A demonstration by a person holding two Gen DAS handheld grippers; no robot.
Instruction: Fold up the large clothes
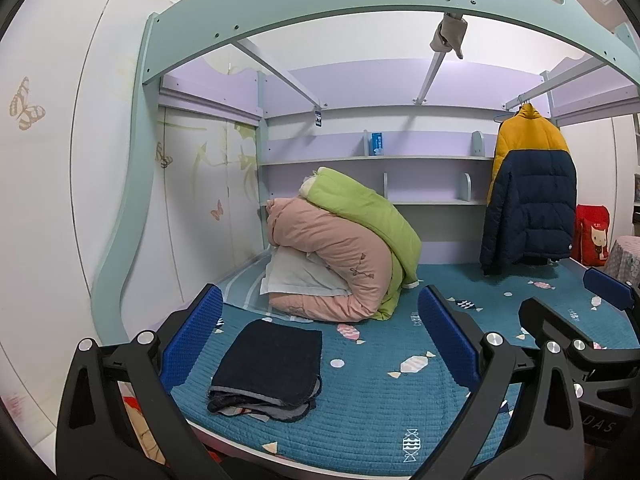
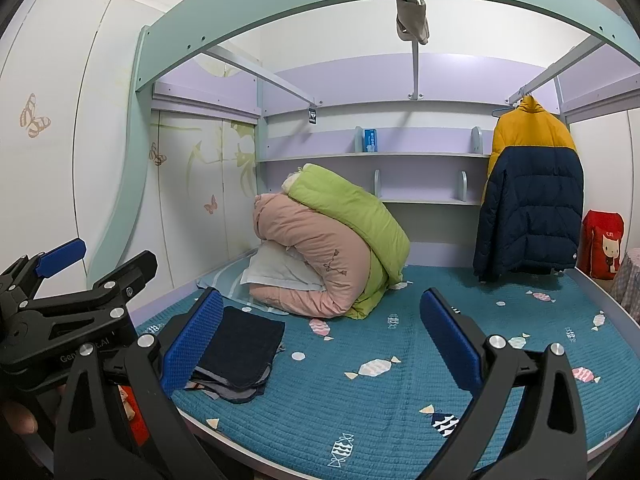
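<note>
A dark navy garment (image 1: 272,364) lies folded in a neat stack on the teal bed cover (image 1: 380,412), near the front left edge. It also shows in the right wrist view (image 2: 236,354). My left gripper (image 1: 320,344) is open and empty, hovering just in front of the folded garment. My right gripper (image 2: 320,344) is open and empty, to the right of the garment over the bed. The right gripper shows at the right of the left wrist view (image 1: 576,300). A yellow and navy puffer jacket (image 1: 528,196) hangs on a hanger at the back right (image 2: 528,192).
Rolled pink and green quilts (image 1: 344,248) with a white pillow (image 1: 296,276) sit at the back left of the bed. Shelves (image 1: 376,160) line the back wall. The upper bunk frame (image 1: 360,4) arches overhead. A red bag (image 2: 602,244) stands at the right.
</note>
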